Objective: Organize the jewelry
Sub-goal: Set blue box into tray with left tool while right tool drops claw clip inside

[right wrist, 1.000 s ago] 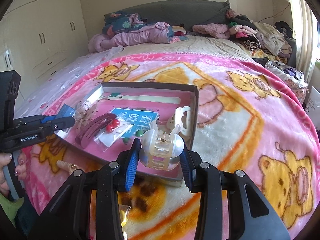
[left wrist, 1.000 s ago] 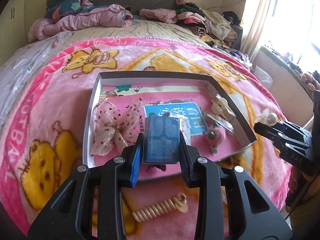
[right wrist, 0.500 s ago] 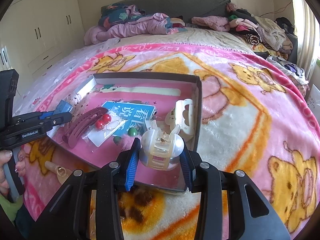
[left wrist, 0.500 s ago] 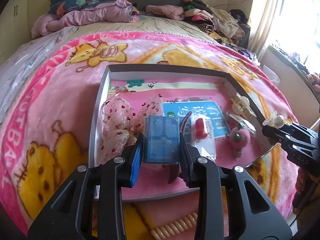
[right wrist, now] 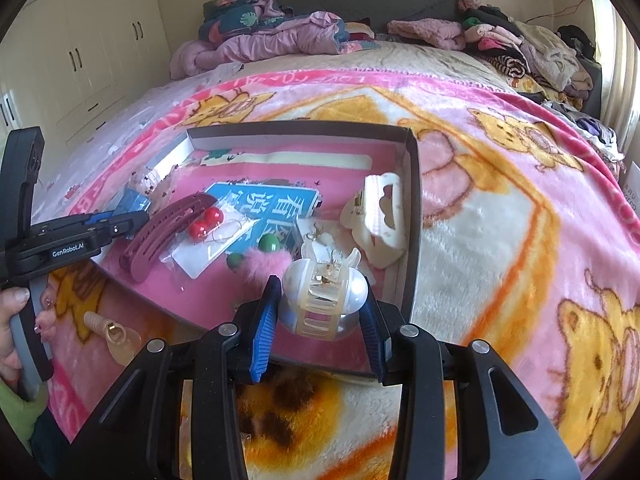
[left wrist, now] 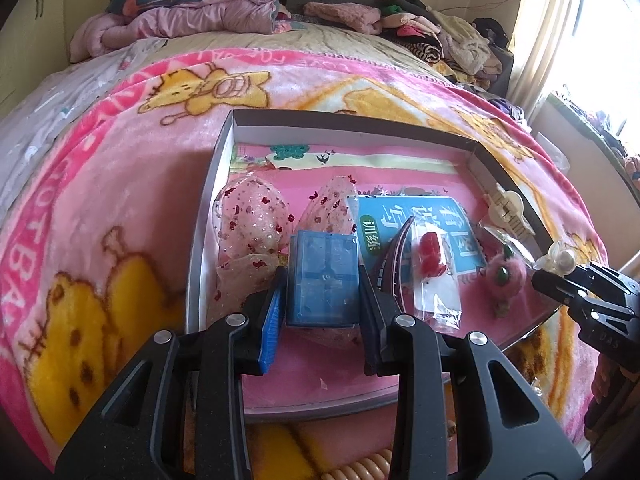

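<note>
My left gripper [left wrist: 322, 300] is clamped on a small translucent blue plastic box [left wrist: 323, 282], rectangular with a moulded cross on its lid, its ribbed blue pads pressed against the box's two sides. I hold it over the near left part of the shallow grey cardboard tray [left wrist: 208, 216], whose floor is glossy pink printed paper.

My right gripper [right wrist: 322, 312] is closed on a pearly white claw clip [right wrist: 324, 300] with rounded shiny shells and cream plastic teeth, above the tray's near right corner.

Inside the tray lie a sheer pink mesh bow [left wrist: 250, 226] dotted with red sequins, just left of the blue box; a curved maroon plastic hair clip [right wrist: 168, 236]; a clear crinkly plastic sleeve with glossy red bead earrings [right wrist: 206, 222]; a blue printed booklet [right wrist: 272, 216] lying flat beneath them; a fluffy pink pom-pom piece with green beads [right wrist: 262, 260]; and a chunky cream matte claw clip [right wrist: 380, 220] against the right wall.

The tray rests on a plush pink fleece blanket [right wrist: 500, 200] printed with yellow bears. A beige coiled hair tie [right wrist: 102, 324] lies on the blanket beside the tray's near edge.
</note>
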### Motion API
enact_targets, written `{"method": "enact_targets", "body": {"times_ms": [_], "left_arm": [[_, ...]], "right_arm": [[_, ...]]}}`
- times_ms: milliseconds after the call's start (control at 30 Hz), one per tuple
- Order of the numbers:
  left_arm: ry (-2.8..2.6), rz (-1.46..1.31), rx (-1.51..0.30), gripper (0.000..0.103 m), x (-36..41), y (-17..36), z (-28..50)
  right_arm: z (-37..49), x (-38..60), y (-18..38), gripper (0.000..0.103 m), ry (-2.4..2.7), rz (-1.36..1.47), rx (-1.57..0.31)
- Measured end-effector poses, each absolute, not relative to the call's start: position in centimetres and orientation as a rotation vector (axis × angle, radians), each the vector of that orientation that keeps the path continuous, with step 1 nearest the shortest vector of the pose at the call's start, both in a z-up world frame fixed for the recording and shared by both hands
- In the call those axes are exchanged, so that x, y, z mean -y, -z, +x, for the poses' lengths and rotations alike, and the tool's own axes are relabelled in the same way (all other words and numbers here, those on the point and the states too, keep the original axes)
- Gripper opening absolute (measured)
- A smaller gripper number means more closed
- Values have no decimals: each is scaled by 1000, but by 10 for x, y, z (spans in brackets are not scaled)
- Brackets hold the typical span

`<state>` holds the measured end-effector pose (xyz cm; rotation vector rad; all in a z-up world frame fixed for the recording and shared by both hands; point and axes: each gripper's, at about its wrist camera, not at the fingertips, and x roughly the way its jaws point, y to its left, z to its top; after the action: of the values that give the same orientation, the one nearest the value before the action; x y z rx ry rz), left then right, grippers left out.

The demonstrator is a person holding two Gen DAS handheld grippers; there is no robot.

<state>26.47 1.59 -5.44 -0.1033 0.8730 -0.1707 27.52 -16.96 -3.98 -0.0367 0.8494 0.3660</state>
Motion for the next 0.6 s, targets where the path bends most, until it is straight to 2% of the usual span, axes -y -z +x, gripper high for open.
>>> {"method": "enact_targets", "body": {"times_ms": [300, 400, 600], "left_arm": [[179, -95, -877, 25, -11, 54, 262], [178, -93, -874, 29, -10, 54, 261], [169, -92, -861, 47, -9, 47, 254]], "right_arm": [[267, 172, 37, 38, -360, -43, -855], [263, 173, 31, 45, -358, -44, -844], [253, 174, 19, 63, -354, -49, -813]]}}
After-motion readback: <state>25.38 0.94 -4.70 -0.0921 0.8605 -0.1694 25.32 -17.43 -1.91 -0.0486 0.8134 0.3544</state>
